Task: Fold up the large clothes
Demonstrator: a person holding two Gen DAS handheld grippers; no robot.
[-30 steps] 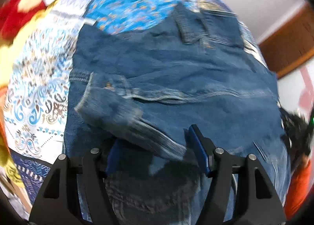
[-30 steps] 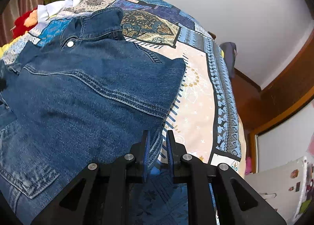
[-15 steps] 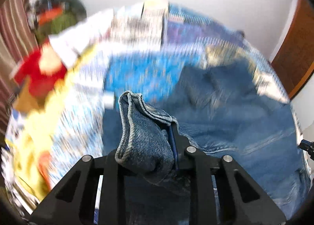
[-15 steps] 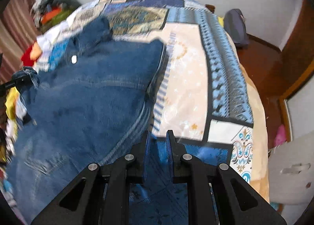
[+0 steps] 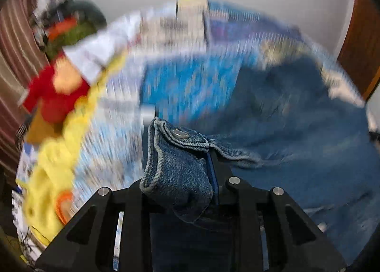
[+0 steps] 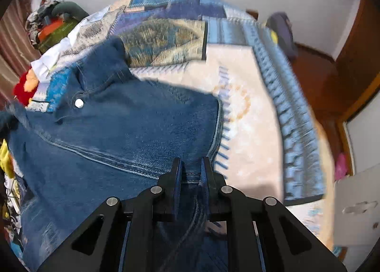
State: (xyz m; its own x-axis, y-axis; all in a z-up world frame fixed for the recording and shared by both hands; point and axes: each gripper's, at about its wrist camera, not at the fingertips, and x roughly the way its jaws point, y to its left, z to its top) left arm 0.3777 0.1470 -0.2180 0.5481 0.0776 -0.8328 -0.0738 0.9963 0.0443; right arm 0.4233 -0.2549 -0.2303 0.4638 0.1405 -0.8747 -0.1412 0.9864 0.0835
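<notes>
A blue denim jacket (image 6: 118, 129) lies spread on a patchwork bedspread (image 6: 237, 117), collar toward the far side, a white snap button (image 6: 79, 103) showing near the collar. My right gripper (image 6: 191, 162) is shut on the jacket's near right edge, with denim pinched between its fingers. In the left wrist view my left gripper (image 5: 180, 165) holds the sleeve cuff (image 5: 175, 160), with its metal snap, lifted off the bed. Its jaws are opening slightly while the cuff is still pressed between them. The rest of the jacket (image 5: 296, 129) lies blurred behind on the right.
A heap of clothes (image 6: 54, 22) and a red item (image 6: 23, 86) sit at the bed's far left. A dark bag (image 6: 282, 32) lies on the wooden floor to the right, near a brown door (image 6: 356, 58). A white box (image 6: 356, 208) stands at the right.
My left gripper closed on the sleeve cuff and raised it off the jacket. My right gripper kept its hold and swung, so the jacket edge now sits between its fingers.
</notes>
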